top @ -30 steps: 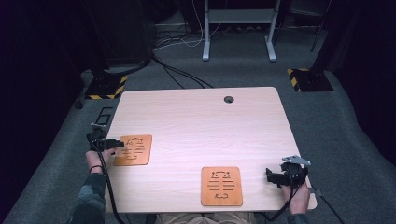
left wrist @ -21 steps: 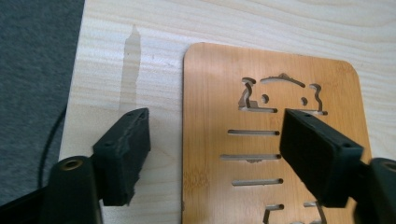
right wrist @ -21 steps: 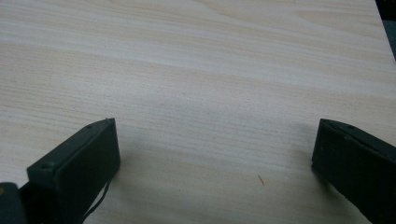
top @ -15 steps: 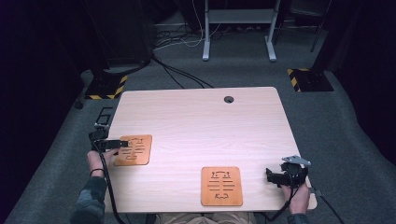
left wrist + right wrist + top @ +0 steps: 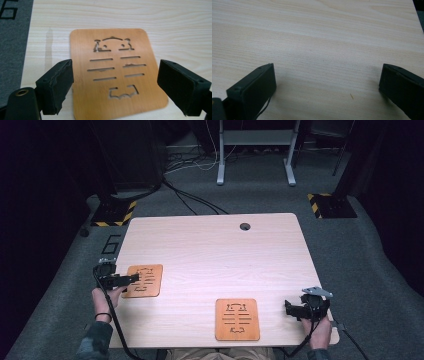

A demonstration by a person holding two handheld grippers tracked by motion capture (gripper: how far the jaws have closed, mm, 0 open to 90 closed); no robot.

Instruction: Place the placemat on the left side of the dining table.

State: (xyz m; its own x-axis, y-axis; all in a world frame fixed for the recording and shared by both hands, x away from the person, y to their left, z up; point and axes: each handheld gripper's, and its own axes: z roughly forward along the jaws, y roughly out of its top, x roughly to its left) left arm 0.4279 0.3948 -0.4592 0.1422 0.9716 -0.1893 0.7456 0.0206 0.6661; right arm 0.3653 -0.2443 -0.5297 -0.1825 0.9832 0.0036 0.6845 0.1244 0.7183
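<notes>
Two brown wooden coasters with cut-out slots lie flat on the pale wooden table [image 5: 210,250]. One coaster [image 5: 145,280] [image 5: 115,72] is at the near left, the other [image 5: 237,319] at the near middle. My left gripper [image 5: 131,279] [image 5: 115,85] is open, its jaws low on either side of the left coaster's near half, holding nothing. A hand keeps my right gripper [image 5: 289,309] [image 5: 327,87] at the near right corner, to the right of the second coaster. It is open over bare table wood.
A round cable hole [image 5: 244,226] sits near the table's far edge. Grey carpet [image 5: 12,37] with a "6" marking [image 5: 111,243] lies off the table's left edge. Desk legs [image 5: 255,150] and yellow-black striped bases [image 5: 330,205] stand on the floor beyond.
My left gripper has crept slightly rightward onto the left coaster's edge. The right gripper and both coasters have stayed where they were.
</notes>
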